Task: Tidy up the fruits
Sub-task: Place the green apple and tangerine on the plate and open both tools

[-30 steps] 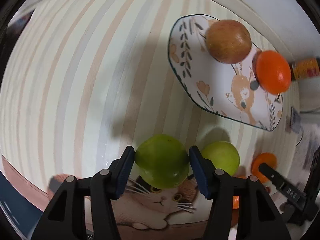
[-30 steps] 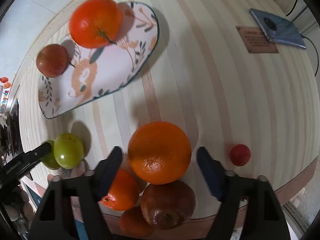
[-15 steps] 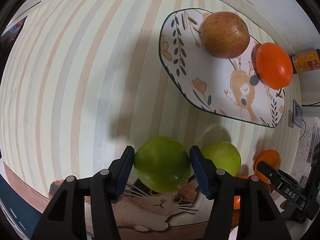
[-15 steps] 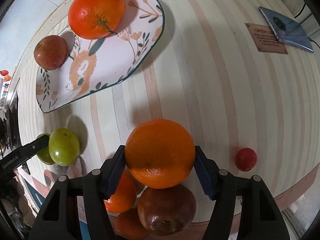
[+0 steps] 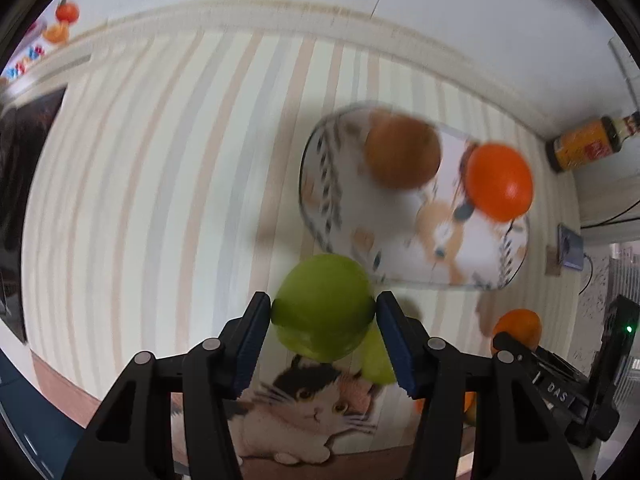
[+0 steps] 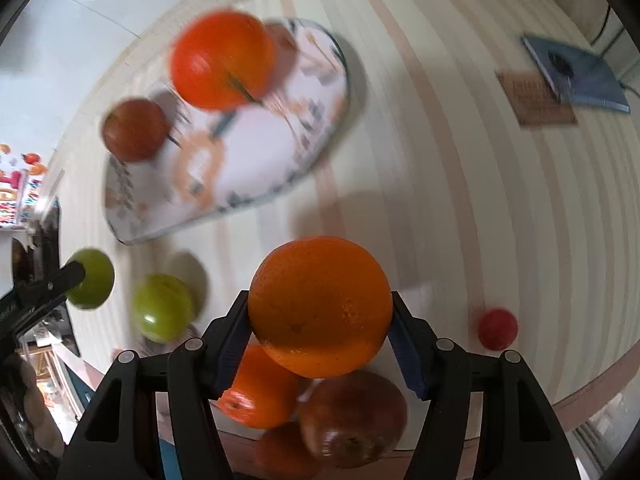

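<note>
My left gripper (image 5: 324, 312) is shut on a green apple (image 5: 320, 300) and holds it above the striped table, short of the patterned plate (image 5: 472, 256). The plate carries a reddish apple (image 5: 402, 152) and an orange (image 5: 500, 182). A second green apple (image 5: 374, 356) lies just behind the held one. My right gripper (image 6: 320, 320) is shut on a large orange (image 6: 320, 304) and holds it above the table. In the right wrist view the plate (image 6: 256, 160) lies up left, and the left gripper's green apple (image 6: 94, 280) shows at the left edge.
Under the right gripper lie a small orange (image 6: 260, 396) and a dark red apple (image 6: 352, 416). A small red fruit (image 6: 497, 329) sits at the right. A brown card (image 6: 536, 100) and a blue booklet (image 6: 580, 76) lie far right. A sauce bottle (image 5: 588, 142) stands by the wall.
Both grippers have lifted and swung with their fruits still held; the views are motion-blurred. The right gripper closed on the large orange a second ago.
</note>
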{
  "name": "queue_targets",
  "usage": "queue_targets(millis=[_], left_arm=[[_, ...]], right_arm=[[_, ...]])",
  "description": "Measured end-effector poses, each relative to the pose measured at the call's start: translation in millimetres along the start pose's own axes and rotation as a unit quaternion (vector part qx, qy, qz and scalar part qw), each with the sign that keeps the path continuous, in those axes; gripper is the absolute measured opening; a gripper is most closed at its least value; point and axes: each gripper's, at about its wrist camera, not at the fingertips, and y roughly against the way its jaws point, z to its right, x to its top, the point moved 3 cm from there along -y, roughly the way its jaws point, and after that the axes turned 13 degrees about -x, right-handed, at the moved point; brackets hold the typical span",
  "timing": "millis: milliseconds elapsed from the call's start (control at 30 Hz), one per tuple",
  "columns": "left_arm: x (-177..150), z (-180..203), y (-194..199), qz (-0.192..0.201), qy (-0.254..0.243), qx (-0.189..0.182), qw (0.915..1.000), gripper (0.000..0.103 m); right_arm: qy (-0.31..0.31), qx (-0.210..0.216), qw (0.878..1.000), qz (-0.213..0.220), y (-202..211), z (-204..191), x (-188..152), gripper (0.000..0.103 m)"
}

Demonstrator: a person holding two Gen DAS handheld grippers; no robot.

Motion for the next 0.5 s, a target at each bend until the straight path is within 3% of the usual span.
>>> queue_targets(millis=[167,233,333,500], left_arm=[[33.9,-6.7,-0.4,0.006,-0.012,0.006,0.9999,0.051],[46.9,-7.2,-6.9,0.002,-0.009,0.002,1.0000,0.039],[61.2,-5.0,-18.1,-0.014,-0.011,-0.005,0.9998,0.039],[70.1,-7.8,-38.4,-0.031,-0.011,0.014,0.9993,0.039]], right_arm=[[0.007,0.001,1.000,0.030,20.3,-11.6,31.0,0.067],[0.012,-0.010,0.999,0.036,21.1,-15.5,46.9,0.067],[0.023,-0.027,0.999,0.032,13.7,-23.0,66.5,0.067],[0.042,-0.047,0.998,0.016,-4.4,-35.4,83.3,0.067]])
